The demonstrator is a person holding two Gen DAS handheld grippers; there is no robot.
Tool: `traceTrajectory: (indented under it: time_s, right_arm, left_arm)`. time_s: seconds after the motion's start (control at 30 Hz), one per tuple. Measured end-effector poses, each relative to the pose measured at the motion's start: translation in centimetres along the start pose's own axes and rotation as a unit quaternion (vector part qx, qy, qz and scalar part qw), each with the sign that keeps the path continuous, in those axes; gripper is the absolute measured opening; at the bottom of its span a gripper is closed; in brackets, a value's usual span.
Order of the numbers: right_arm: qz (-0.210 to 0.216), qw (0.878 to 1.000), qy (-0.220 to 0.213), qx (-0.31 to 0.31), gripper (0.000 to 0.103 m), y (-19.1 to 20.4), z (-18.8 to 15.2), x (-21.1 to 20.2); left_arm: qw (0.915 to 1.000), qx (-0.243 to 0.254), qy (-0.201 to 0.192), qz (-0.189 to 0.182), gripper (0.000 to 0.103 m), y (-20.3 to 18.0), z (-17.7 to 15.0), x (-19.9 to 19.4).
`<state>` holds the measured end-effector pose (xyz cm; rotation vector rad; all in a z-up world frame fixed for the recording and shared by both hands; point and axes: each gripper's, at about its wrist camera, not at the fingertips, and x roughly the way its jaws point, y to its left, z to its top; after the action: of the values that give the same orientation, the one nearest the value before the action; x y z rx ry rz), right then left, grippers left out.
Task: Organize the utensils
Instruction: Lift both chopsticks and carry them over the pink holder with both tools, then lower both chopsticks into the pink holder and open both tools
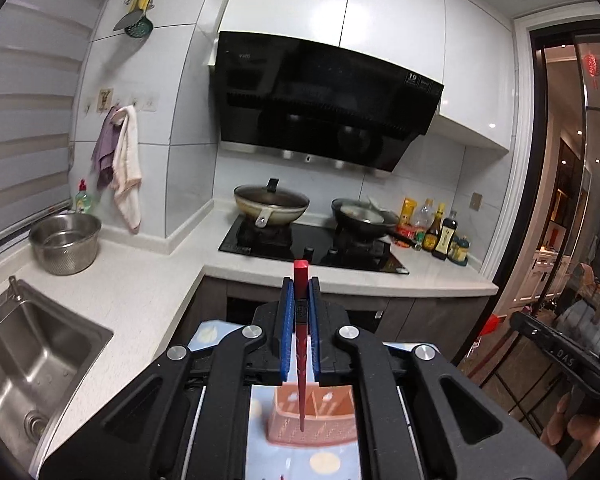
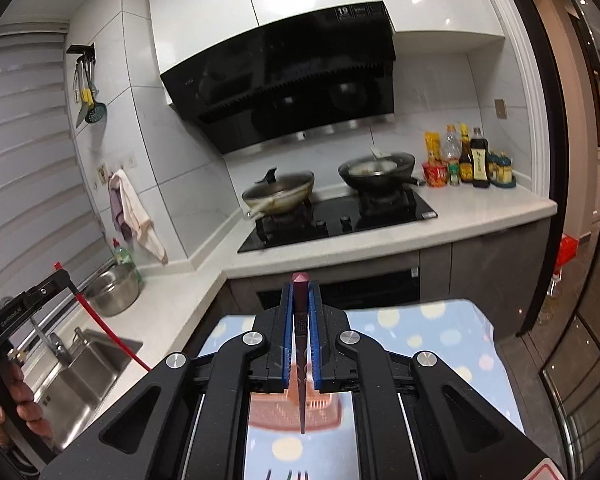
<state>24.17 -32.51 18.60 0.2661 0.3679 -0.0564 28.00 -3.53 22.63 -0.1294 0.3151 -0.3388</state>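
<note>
Holding one chopstick in each gripper, we had both sticks poised above the pink holder. On the left, our left gripper had its blue pads pressed against the red chopstick, which ran along the fingers: its square butt stuck out past the fingertips toward the stove, and its thin tip pointed back and down. That tip sat over the holder, a ribbed pink basket with divided slots, resting on the blue spotted cloth directly beneath the fingers. We judged that the coming move hinged on this: the stick's long axis had to line up with a slot below.

On the right, our right gripper was likewise clamped on a darker, maroon chopstick, same orientation, butt forward and tip down. The holder looked blurred there, lying under the fingers on the cloth. Both tips appeared clear of the basket, not yet inside it. We could not tell which gripper was nearer to it; each seemed about straight above it.
</note>
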Motion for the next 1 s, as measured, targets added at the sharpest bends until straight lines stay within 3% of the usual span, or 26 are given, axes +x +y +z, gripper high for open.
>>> traceTrajectory:
  time_s: [0.23,0.67,0.77,0.83,0.87,0.9,1.0]
  right_arm:
    - [0.007,1.000,0.022,0.006,0.007,0.0,0.9,5.6]
    - [-0.012,0.993,0.113,0.023,0.008,-2.1,-4.1,14.1]
    - [-0.023,0.993,0.114,0.027,0.014,-2.5,-4.7,14.4]
    - [-0.030,0.993,0.109,0.025,0.035,-2.5,-4.8,14.4]
    - [-0.034,0.994,0.102,0.024,0.040,-2.5,-4.8,14.0]
    - [-0.037,0.994,0.096,0.022,0.046,-2.4,-4.8,13.7]
    - [-0.043,0.995,0.086,0.012,0.049,-2.2,-4.8,12.7]
  left_arm:
    - [0.9999,0.003,0.010,0.004,0.007,0.0,0.1,5.5]
    - [0.9940,-0.020,0.106,0.021,0.007,2.7,-6.3,12.9]
    - [0.9921,-0.029,0.120,0.023,0.008,3.4,-7.2,13.6]
    - [0.9916,-0.034,0.121,0.031,0.022,3.7,-7.6,13.7]
    - [0.9913,-0.038,0.120,0.038,0.043,3.8,-7.7,13.6]
    - [0.9914,-0.041,0.116,0.044,0.055,3.9,-7.8,13.5]
    - [0.9921,-0.038,0.104,0.059,0.066,4.0,-7.9,12.6]
